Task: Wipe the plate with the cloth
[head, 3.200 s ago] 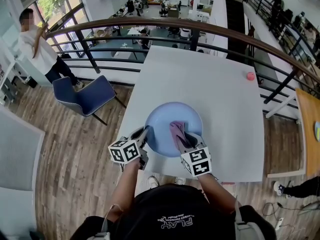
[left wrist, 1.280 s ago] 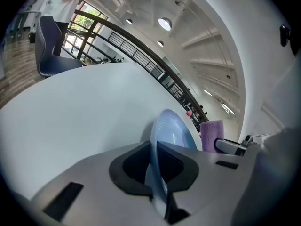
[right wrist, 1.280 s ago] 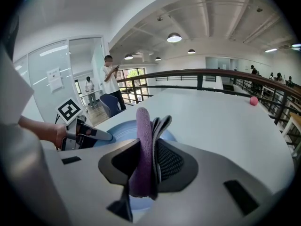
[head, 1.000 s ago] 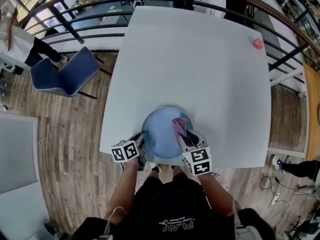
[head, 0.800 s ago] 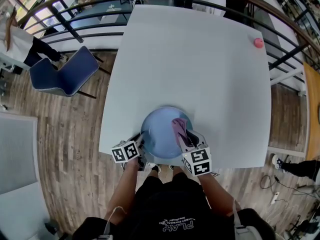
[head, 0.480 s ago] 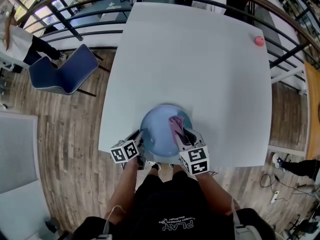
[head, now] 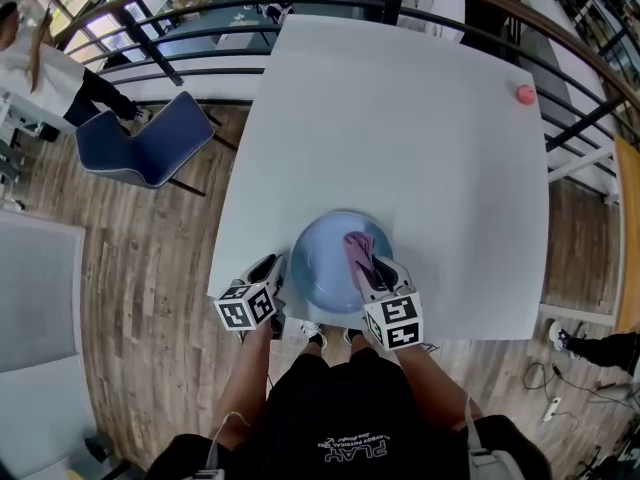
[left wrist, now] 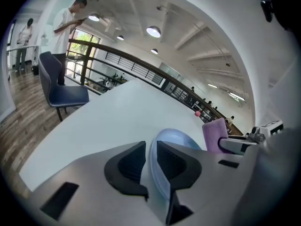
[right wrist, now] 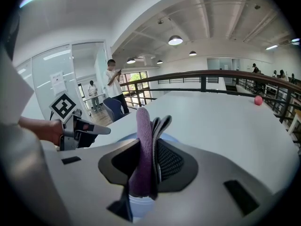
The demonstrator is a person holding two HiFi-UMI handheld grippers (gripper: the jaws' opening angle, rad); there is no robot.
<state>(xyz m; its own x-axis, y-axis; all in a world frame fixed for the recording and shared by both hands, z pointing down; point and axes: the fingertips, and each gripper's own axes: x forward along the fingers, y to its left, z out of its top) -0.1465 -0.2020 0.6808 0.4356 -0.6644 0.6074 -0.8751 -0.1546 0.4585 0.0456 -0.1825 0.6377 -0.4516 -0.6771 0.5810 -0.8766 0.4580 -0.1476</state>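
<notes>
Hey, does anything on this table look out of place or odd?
Nothing spilled or damaged. The blue plate sits right at the table's near edge, its rim between the left gripper's jaws, which have just been opening. A small pink ball lies loose near the far right edge, where it might roll off.

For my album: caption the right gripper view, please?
Right gripper clamps a folded purple cloth over the blue plate on a white table.

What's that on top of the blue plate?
A purple cloth, pinched upright in the right gripper, sits over the plate on its right part. The plate surface beneath the cloth is covered, so any dirt there cannot be seen.
</notes>
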